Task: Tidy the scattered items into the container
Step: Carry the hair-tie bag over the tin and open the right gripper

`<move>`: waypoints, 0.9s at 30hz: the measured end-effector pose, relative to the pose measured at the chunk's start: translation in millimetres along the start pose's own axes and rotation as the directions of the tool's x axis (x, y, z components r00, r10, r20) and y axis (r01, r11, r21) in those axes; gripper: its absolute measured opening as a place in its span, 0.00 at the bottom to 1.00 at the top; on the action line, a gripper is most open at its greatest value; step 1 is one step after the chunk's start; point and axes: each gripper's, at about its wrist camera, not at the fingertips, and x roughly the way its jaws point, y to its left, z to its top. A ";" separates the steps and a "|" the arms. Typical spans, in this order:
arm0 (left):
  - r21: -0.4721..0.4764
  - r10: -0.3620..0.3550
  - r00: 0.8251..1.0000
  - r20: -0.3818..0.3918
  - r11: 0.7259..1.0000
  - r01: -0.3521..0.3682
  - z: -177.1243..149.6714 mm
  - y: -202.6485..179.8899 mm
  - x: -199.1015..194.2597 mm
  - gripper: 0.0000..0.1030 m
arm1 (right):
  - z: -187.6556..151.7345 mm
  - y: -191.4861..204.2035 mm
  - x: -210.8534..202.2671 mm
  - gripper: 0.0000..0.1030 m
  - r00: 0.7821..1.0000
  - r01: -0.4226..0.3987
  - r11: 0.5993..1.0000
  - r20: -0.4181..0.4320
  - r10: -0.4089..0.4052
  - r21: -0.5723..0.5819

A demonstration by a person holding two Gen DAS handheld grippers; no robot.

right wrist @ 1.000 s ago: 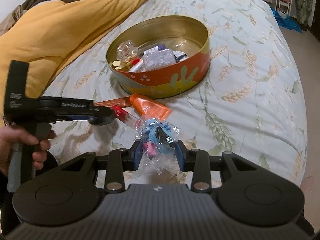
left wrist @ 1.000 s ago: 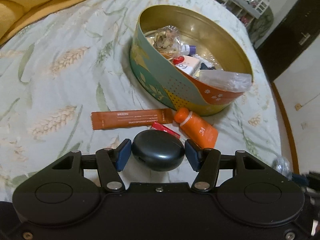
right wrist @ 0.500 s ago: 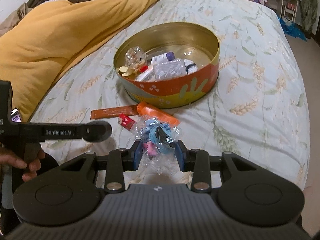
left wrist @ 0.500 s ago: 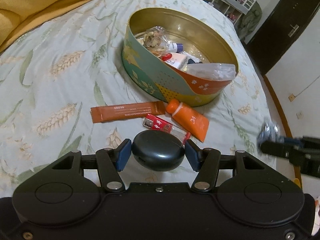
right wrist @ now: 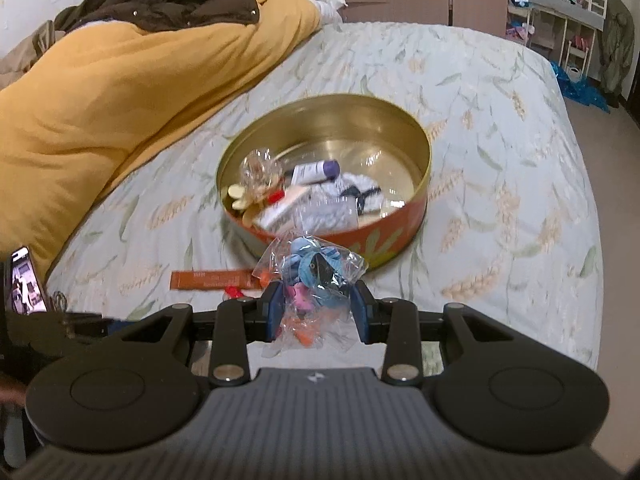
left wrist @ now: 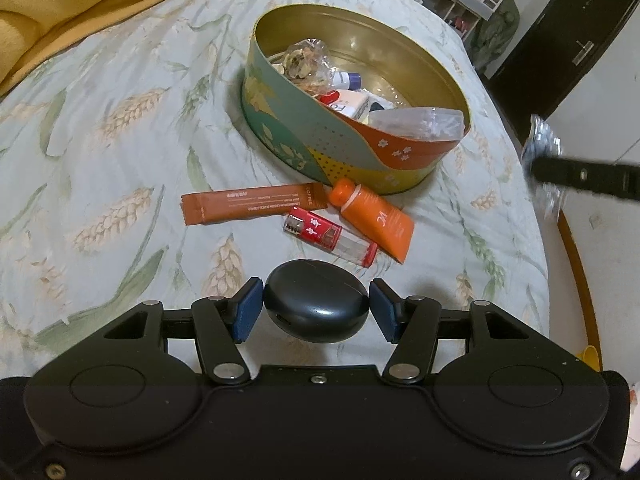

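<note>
Case (left wrist: 316, 304), black and rounded, sits clamped between the left gripper's (left wrist: 316, 307) blue pads above the bedspread (left wrist: 120, 140). Right gripper (right wrist: 318, 310) pinches a clear bag (right wrist: 314, 276) of trinkets, just short of the tin (right wrist: 400, 236).

Tin (right wrist: 416, 184) far half bare; near half cluttered.

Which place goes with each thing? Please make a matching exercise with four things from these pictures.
Things:
1. black oval case
2. clear bag of small colourful items
3. orange tube
4. purple-capped bottle

Places:
A. inside the round tin
B. between the right gripper jaws
C. on the bedspread, beside the tin
D. between the left gripper jaws

Pairs: 1-D, 2-B, 3-C, 4-A
</note>
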 end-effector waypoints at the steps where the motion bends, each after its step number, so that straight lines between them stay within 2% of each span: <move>1: 0.002 0.003 1.000 0.000 1.000 -0.003 -0.4 0.2 -0.1 0.54 | 3.5 0.4 -0.1 0.38 1.000 0.003 1.000 0.004 -0.003 -0.009; 13: 0.023 0.016 1.000 -0.017 1.000 -0.016 -7.1 0.0 0.5 0.54 | 50.4 8.6 9.6 0.38 0.999 0.017 0.996 0.048 -0.013 -0.083; 27: 0.039 0.019 1.000 -0.025 0.999 -0.018 -8.6 -2.4 -0.3 0.54 | 87.7 24.1 40.5 0.38 0.999 -0.009 0.995 0.030 0.012 -0.098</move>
